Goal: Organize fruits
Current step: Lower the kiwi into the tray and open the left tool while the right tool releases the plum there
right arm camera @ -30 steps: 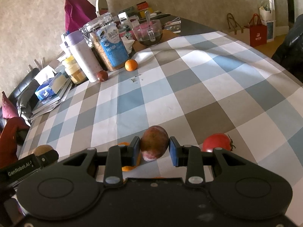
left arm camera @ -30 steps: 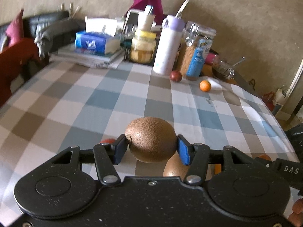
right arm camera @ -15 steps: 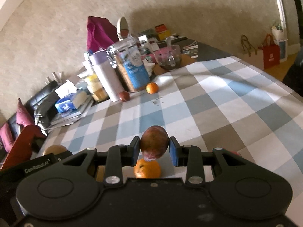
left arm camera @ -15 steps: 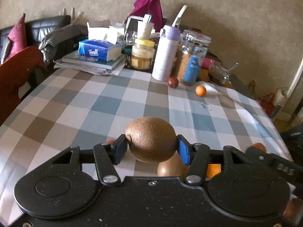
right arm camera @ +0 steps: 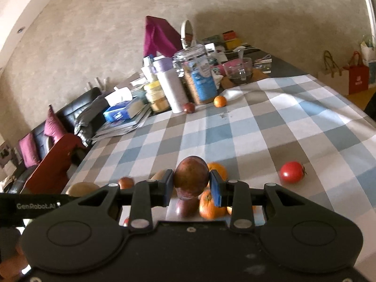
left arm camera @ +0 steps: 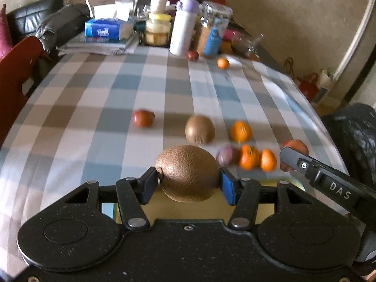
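We are working over a dining table under a blue, grey and white checked tablecloth (left arm camera: 98, 108), with a beige wall behind it.

Nearest to us, the left gripper (left arm camera: 188, 183) has its jaws clamped on a brown kiwi (left arm camera: 188, 172), pads pressing on both ends. The right gripper (right arm camera: 191, 188) has its jaws closed tight on a dark red-purple fruit (right arm camera: 191, 178), perhaps a passion fruit; we cannot say for certain. Both fruits hang clear of the cloth.

Just beyond the jaws lies the loose fruit: a purple fruit (left arm camera: 226, 156) touching a cluster of small oranges (left arm camera: 249, 157), a second kiwi (left arm camera: 199, 129) and another orange (left arm camera: 240, 131) behind them, and a red fruit (left arm camera: 142, 118) apart to the left. In the right wrist view a red tomato (right arm camera: 292, 172) sits well apart on the right.

At the far end stand a white bottle (left arm camera: 183, 27), a cereal jar (left arm camera: 212, 33), a tissue box (left arm camera: 107, 29), and two stray fruits, one dark (left arm camera: 192, 55) and one orange (left arm camera: 222, 63).

We judge this a carrying step. To do it well, we should keep both grips steady, travel high enough to clear the cluster, and lower each fruit beside its own kind before letting go, so nothing rolls.
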Demonstrator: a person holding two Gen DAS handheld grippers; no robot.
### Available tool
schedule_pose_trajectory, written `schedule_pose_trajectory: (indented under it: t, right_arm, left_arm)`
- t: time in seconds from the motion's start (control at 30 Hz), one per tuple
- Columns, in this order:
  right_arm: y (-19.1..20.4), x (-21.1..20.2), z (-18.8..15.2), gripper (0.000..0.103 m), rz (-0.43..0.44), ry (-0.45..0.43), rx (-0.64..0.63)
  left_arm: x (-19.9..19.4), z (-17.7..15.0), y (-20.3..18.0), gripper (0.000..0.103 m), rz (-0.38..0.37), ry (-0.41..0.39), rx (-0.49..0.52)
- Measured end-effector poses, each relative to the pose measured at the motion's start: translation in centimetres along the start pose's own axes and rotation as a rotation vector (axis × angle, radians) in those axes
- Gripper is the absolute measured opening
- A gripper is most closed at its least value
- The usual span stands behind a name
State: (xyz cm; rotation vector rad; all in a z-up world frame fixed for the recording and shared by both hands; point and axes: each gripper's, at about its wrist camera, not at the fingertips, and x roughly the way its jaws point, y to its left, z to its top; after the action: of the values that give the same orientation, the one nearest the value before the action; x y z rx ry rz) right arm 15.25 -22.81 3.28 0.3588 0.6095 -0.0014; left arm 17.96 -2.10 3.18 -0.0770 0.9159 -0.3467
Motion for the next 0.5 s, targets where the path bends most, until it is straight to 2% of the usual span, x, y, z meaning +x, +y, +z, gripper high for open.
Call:
schedule_pose_trajectory:
  t: [0.17,0.5]
  right_arm:
    - [-0.1,-2.2,-3.0,0.035,0.025,0.056,-0.004]
    - [-1.3,-3.0,-8.7,0.035,-0.028,0.231,0.066]
  left_arm:
    - [-0.3,-2.9,-0.3,0.060,-0.015,0.021,0.015]
    - [0.0,-6.6,-0.9,0.060,0.027,0.065,0.048]
